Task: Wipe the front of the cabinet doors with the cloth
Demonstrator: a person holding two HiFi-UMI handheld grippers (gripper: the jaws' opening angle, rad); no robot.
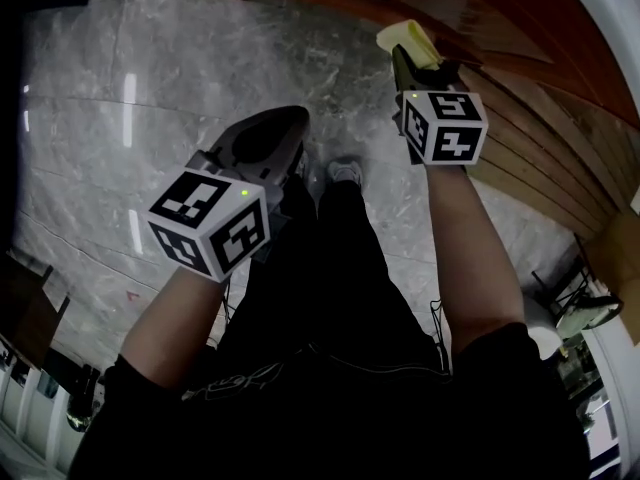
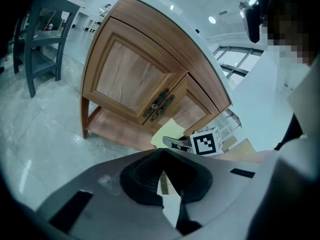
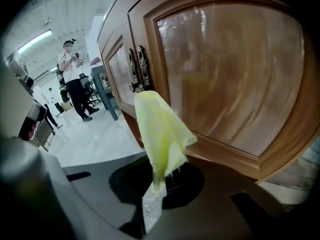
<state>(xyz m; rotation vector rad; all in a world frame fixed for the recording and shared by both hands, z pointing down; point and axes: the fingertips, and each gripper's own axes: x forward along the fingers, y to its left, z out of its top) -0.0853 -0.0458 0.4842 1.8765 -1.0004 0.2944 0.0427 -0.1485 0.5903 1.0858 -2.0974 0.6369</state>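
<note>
Right gripper [image 3: 156,184] clamps the yellow cloth [image 3: 161,129], which rises ahead of its jaws, just before the cabinet door [image 3: 235,69]; left gripper [image 2: 162,156] is closed on nothing.

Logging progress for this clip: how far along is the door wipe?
Done: the cloth is clamped in the right gripper. In hand: the cloth is held up in front of the cabinet doors, near the handles; contact unclear. Left: wiping both fronts, with no sign of wiping visible. The left gripper is shut and empty.
</note>
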